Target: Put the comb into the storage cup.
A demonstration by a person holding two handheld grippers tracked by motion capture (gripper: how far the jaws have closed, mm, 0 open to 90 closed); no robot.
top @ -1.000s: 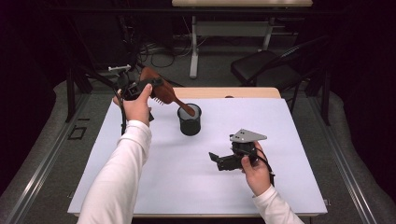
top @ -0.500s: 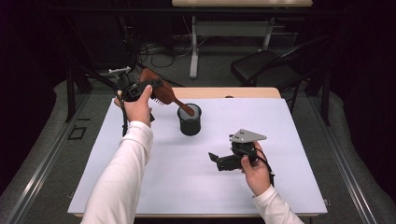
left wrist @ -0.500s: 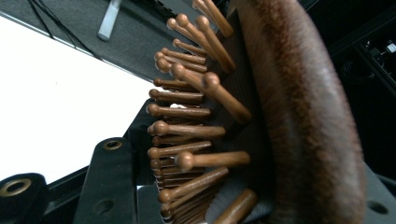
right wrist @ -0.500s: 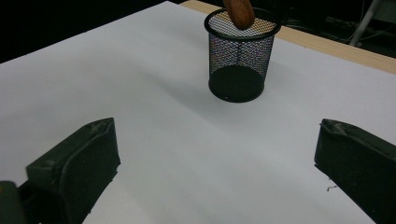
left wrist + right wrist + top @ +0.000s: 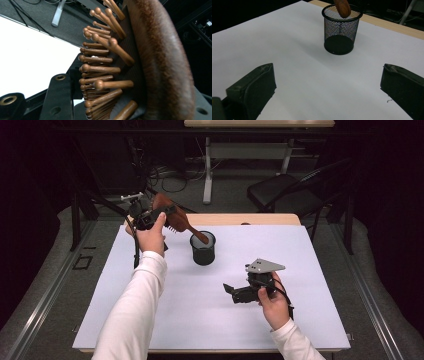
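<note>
A: On the white-covered table [image 5: 200, 320], which step is being carried out?

B: A brown wooden hairbrush with round-tipped wooden pins [image 5: 176, 218] is being lowered handle first into the black wire-mesh cup [image 5: 203, 249] standing near the far middle of the table. The brush head is being clamped by the left gripper [image 5: 150, 216], above and to the left of the cup, while the handle tip is being held just inside the rim, as judged from the right gripper view [image 5: 342, 7].

A: And the right gripper [image 5: 240, 292]?

B: It is being rested on the table, well apart from the cup, with its jaws spread wide and nothing between them.

A: What is being called for next?

B: Probably the brush is to be tilted more upright and let down until it is being carried by the cup, then released.

A: Anything being obscured?

B: In the left gripper view the pins [image 5: 100, 67] are being shown so close that the cup is being hidden. How deep the handle sits cannot be told.
</note>
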